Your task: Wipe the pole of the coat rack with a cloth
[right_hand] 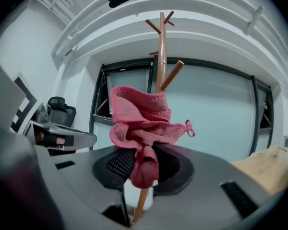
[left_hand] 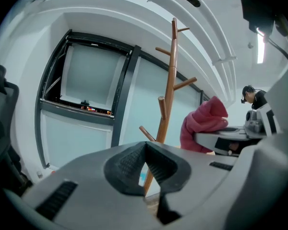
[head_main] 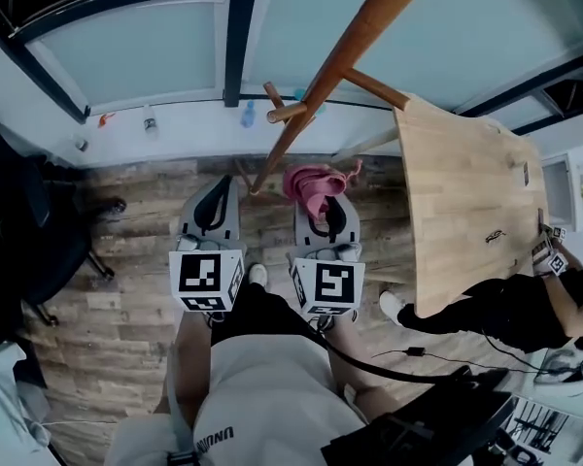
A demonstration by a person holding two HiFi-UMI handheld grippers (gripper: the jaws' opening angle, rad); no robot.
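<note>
The wooden coat rack pole (head_main: 316,95) slants up from the floor just ahead of both grippers, with short pegs (head_main: 287,113) on it. My right gripper (head_main: 330,212) is shut on a pink cloth (head_main: 314,187), which bunches above its jaws a little right of the pole's foot. In the right gripper view the cloth (right_hand: 141,123) hides the lower pole (right_hand: 161,56), apart from it. My left gripper (head_main: 220,187) is shut and empty, left of the pole's foot. The left gripper view shows the pole (left_hand: 169,90) ahead and the cloth (left_hand: 204,123) at right.
A light wooden table (head_main: 466,192) stands close on the right. A person's dark sleeve (head_main: 510,309) reaches in beside it. A black office chair (head_main: 29,241) is at left. Small bottles (head_main: 248,115) sit along the window sill behind the rack. A cable (head_main: 437,357) lies on the floor.
</note>
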